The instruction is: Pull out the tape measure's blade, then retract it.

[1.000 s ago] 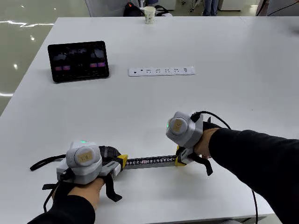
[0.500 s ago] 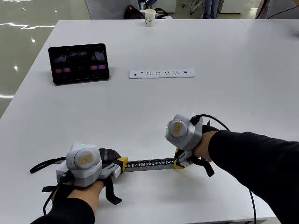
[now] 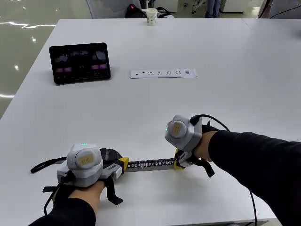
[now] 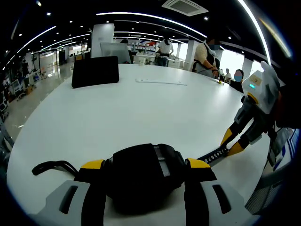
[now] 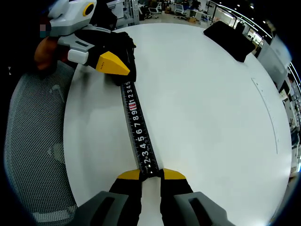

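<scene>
Left tool (image 4: pixel 146 165): jaws closed around the black case of the tape measure (image 4: pixel 140 178), yellow fingertips (image 4: pixel 92 165) pressed against either side of it. Case sits on the white surface (image 3: pixel 225 70) at the near-left edge, in front of the person's left hand (image 3: pixel 84 190). A black strap (image 3: pixel 44 164) trails off to the left of the case.

Right tool (image 5: pixel 151 175): jaws drawn nearly together, pinching the free end of the blade (image 5: pixel 136 127). The tip is caught between the two yellow fingertips (image 5: pixel 175 174). In the head view this tool is right of the case, near edge, roughly mid-width of the surface.

Blade: partly pulled out, running straight from the case rightward to the right tool, low over the surface. Black face with white numerals, one red mark partway along. Low numbers lie at the right tool's end.

Farther out: a dark tablet (image 3: pixel 80 62) propped up at far left, screen lit dimly. A white power strip (image 3: pixel 163 73) lies flat at far centre, well apart from the tools. A paper cup (image 3: pixel 151 15) stands at the far edge.

A black cable (image 3: pixel 214 118) loops from the right tool back over the dark sleeve (image 3: pixel 258 160).
</scene>
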Motion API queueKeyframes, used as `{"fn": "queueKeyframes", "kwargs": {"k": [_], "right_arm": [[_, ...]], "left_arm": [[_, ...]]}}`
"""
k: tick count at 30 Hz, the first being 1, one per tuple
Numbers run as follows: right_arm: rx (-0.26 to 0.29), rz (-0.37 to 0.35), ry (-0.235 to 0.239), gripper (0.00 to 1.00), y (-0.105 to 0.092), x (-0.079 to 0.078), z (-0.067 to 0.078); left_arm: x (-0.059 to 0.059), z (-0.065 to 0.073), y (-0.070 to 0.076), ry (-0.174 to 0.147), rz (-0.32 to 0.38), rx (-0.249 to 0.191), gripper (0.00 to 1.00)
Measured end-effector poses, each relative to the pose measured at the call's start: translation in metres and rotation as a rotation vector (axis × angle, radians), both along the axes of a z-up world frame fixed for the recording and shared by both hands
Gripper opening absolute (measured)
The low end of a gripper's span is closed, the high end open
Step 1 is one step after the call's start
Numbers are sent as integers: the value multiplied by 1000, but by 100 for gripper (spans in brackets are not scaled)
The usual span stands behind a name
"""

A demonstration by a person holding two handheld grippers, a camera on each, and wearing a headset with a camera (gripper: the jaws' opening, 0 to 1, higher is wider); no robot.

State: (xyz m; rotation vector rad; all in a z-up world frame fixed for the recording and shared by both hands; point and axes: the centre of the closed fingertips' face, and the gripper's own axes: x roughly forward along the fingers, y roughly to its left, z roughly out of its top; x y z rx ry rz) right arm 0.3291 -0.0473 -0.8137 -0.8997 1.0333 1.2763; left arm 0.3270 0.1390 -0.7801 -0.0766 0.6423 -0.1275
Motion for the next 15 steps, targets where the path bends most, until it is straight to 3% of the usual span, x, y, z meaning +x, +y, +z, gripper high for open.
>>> {"fn": "queueKeyframes", "kwargs": {"k": [15], "right_arm": [[2,-2,-2,11,3,-1,0]], "left_arm": [[0,0,0,0,0,-1,63]]}}
